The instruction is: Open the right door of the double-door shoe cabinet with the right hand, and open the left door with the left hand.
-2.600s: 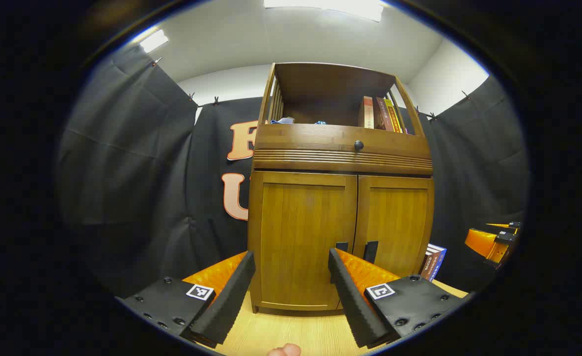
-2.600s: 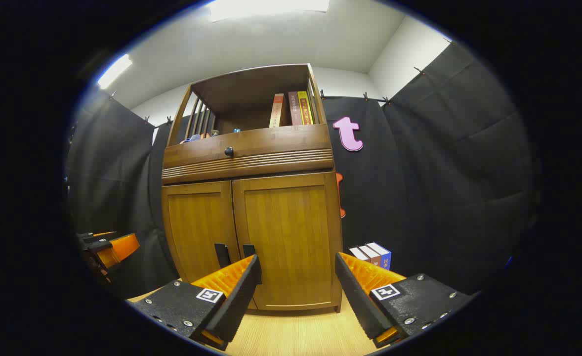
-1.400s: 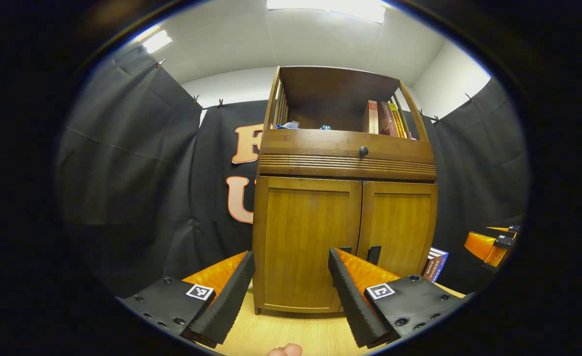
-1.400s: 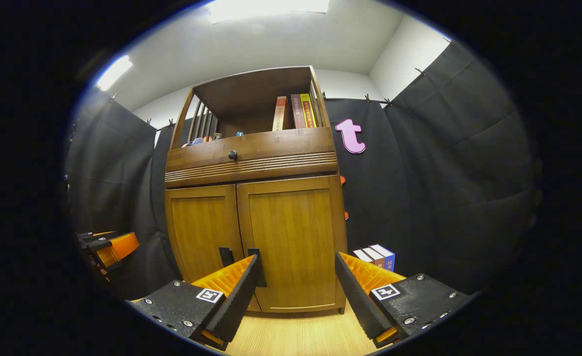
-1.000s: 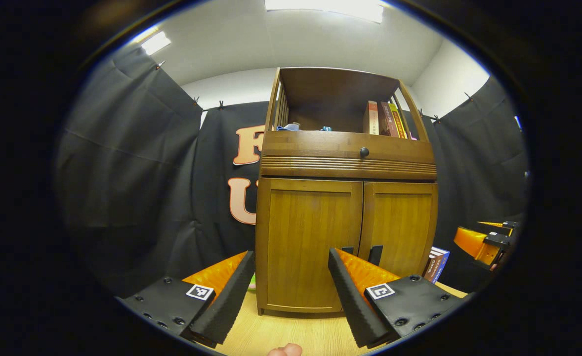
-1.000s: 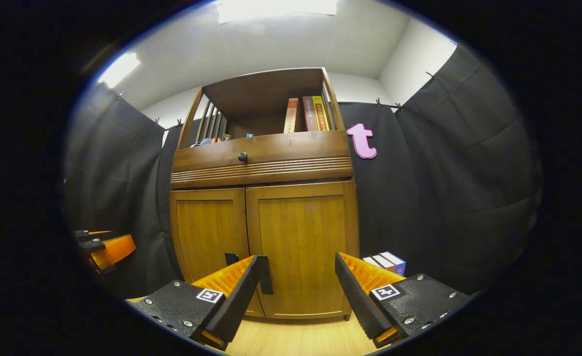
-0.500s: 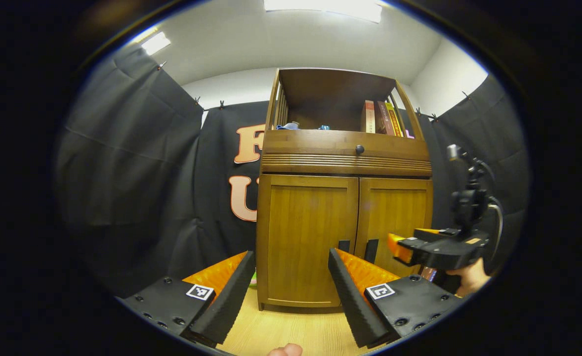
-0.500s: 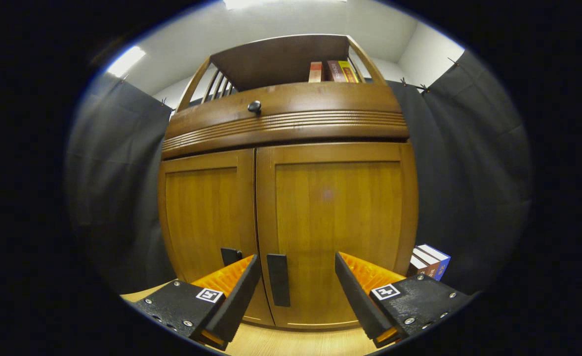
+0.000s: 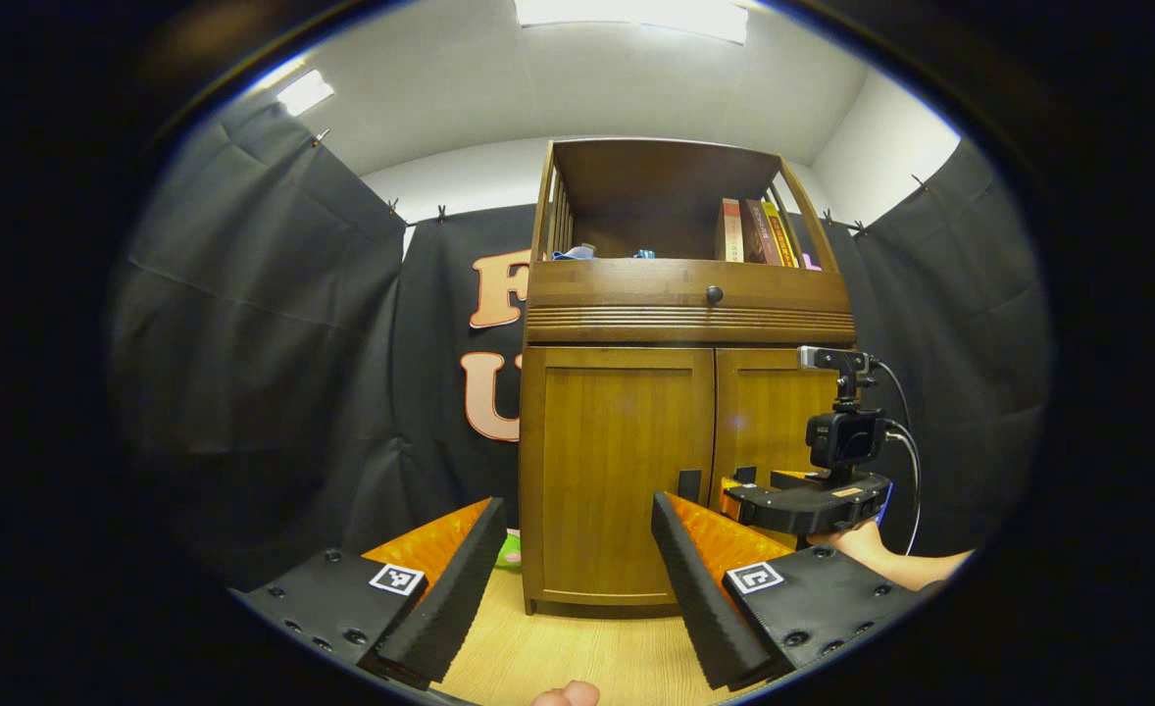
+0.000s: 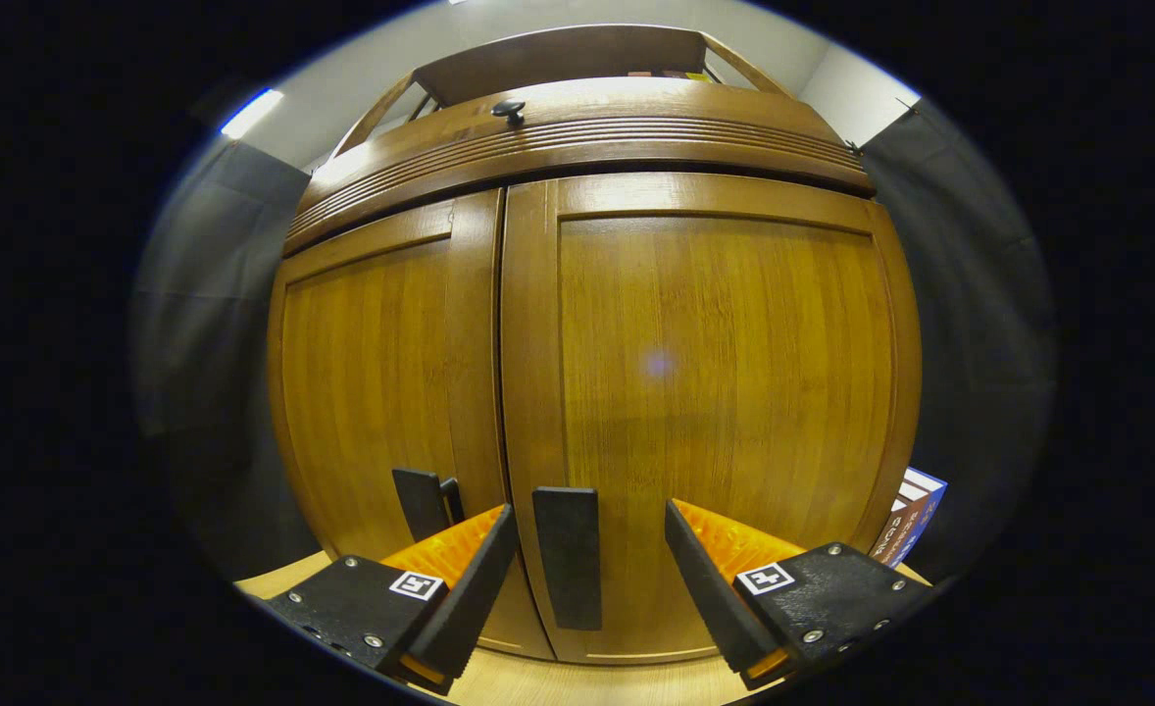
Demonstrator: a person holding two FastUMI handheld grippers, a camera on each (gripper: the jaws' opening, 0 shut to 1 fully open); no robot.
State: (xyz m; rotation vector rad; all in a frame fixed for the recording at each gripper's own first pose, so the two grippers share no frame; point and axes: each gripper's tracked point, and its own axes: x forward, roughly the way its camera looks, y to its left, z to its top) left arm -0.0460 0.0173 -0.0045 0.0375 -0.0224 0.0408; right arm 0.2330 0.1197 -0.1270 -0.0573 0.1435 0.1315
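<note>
The wooden shoe cabinet (image 9: 685,324) stands against the wall with both doors shut. In the right gripper view the right door (image 10: 725,382) is very near. Its dark vertical handle (image 10: 568,557) stands between the fingers of my open right gripper (image 10: 587,567), with a gap on each side. The left door (image 10: 381,382) and its handle (image 10: 421,502) lie just to the left. In the left gripper view my left gripper (image 9: 577,574) is open and holds nothing, well back from the left door (image 9: 617,471) and its handle (image 9: 688,484). There the right gripper (image 9: 739,498) sits at the right door (image 9: 774,417).
A drawer with a round knob (image 9: 714,293) tops the doors, and books (image 9: 754,233) stand on the open shelf above. More books (image 10: 909,525) stand on the wooden floor (image 9: 577,652) to the right of the cabinet. A hand (image 9: 867,544) holds the right gripper.
My right gripper has moved forward to the cabinet, so the right door's handle now stands between its fingers. The left gripper has barely moved and both doors stay shut.
</note>
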